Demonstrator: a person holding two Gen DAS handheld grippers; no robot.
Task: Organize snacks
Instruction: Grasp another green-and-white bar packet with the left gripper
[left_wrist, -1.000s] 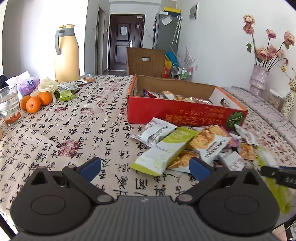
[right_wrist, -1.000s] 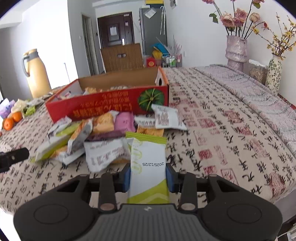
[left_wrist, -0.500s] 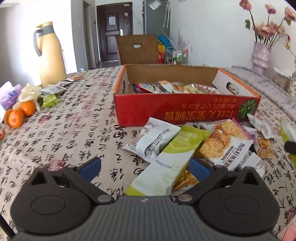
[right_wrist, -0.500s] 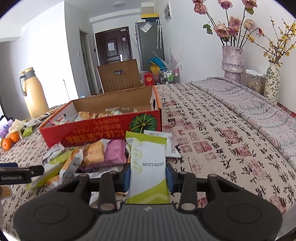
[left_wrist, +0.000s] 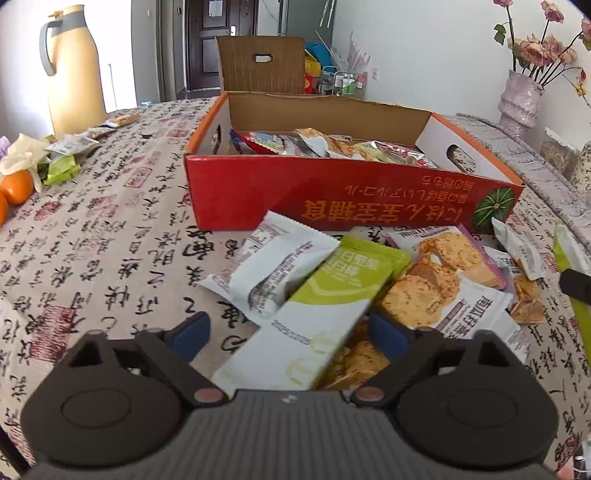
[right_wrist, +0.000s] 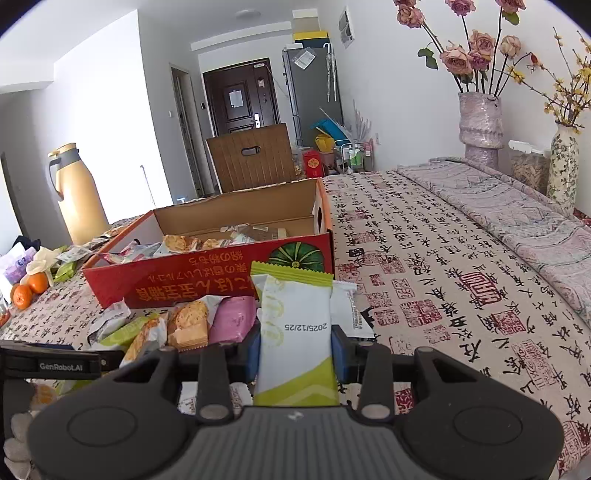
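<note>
A red cardboard box (left_wrist: 332, 195) (right_wrist: 207, 280) with several snacks inside stands on the table. A pile of loose snack packets lies in front of it. My left gripper (left_wrist: 290, 332) hangs low over the pile with its jaws closing. A green-and-white packet (left_wrist: 317, 317) lies between them, and the left pad stands clear of it. My right gripper (right_wrist: 295, 347) is shut on another green-and-white packet (right_wrist: 295, 332), held upright just before the box's front wall. A white packet (left_wrist: 273, 266) and biscuit packets (left_wrist: 436, 280) lie beside the left one.
A yellow thermos jug (left_wrist: 74, 74) and oranges (left_wrist: 16, 184) sit at the far left with more wrappers. Vases with flowers (right_wrist: 480, 122) stand at the far right by the wall. A chair back (right_wrist: 255, 158) rises behind the box. The patterned cloth (right_wrist: 443, 277) right of the box is bare.
My left gripper moved forward and down onto the pile, so the green packet now lies between its jaws, which have narrowed slightly. The right gripper carried its packet closer to the box.
</note>
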